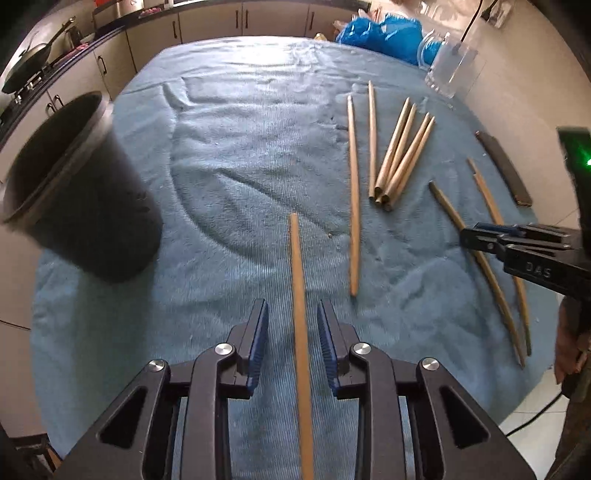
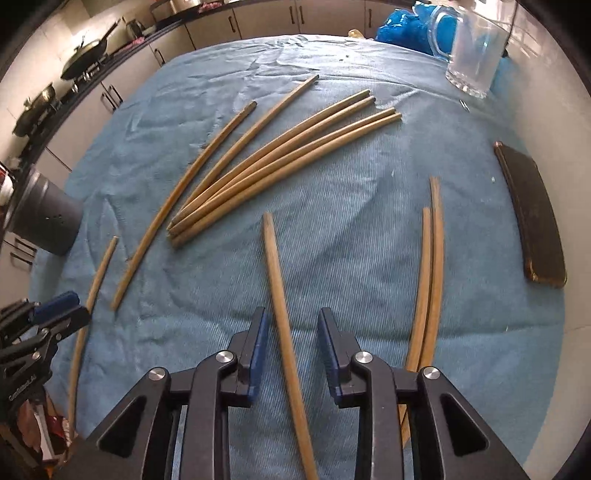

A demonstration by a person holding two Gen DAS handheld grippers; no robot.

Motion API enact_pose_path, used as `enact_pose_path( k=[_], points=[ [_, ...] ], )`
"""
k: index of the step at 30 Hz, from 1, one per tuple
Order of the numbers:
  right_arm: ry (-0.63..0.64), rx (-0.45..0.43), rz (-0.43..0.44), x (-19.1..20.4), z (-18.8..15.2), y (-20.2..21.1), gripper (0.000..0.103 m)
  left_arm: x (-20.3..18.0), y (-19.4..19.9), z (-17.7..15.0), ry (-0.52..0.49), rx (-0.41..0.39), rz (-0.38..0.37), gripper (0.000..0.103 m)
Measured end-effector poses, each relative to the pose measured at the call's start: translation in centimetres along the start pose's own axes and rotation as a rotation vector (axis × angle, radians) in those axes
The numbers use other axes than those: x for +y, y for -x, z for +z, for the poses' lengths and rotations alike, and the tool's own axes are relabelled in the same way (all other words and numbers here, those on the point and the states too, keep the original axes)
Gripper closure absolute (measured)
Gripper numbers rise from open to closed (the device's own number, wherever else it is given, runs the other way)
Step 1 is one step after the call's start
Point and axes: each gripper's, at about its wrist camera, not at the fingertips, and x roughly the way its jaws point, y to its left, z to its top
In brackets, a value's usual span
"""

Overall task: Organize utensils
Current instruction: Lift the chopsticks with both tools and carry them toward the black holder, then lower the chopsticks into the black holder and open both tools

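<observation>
Several wooden chopsticks lie on a blue towel (image 1: pixel 240 147). My left gripper (image 1: pixel 292 332) is open, its jaws on either side of one chopstick (image 1: pixel 298 280) that runs between them. My right gripper (image 2: pixel 291 339) is open around another chopstick (image 2: pixel 279 295); it shows at the right of the left wrist view (image 1: pixel 476 236). A bundle of chopsticks (image 2: pixel 280 162) lies mid-table, also seen in the left wrist view (image 1: pixel 402 155). A pair (image 2: pixel 430 280) lies right of my right gripper. A dark grey cup (image 1: pixel 77 192) stands at the left, also in the right wrist view (image 2: pixel 44 218).
A glass mug (image 2: pixel 476 55) stands at the far right corner with a blue plastic bag (image 1: pixel 384 33) behind it. A dark flat case (image 2: pixel 532 214) lies at the towel's right edge. Kitchen cabinets and a stove with pans (image 1: pixel 29 62) lie beyond the table.
</observation>
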Motion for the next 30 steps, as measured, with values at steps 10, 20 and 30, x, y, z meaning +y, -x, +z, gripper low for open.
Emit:
enact_pose_path(
  k=[10, 20, 30],
  points=[
    [0.099, 0.06, -0.082, 2.3, 2.5, -1.1, 0.077, -0.3, -0.9, 1.9, -0.013, 0.021, -0.009, 0.077],
    [0.075, -0.064, 0.005, 3.2, 1.9, 1.1, 0.095, 0.1, 3.1, 0.1, 0.018, -0.115, -0.158, 0.097],
    [0.053, -0.348, 0.145, 5.1, -1.8, 10.0, 0.095, 0.4, 12.7, -3.5, 0.015, -0.383, -0.256, 0.097]
  ],
)
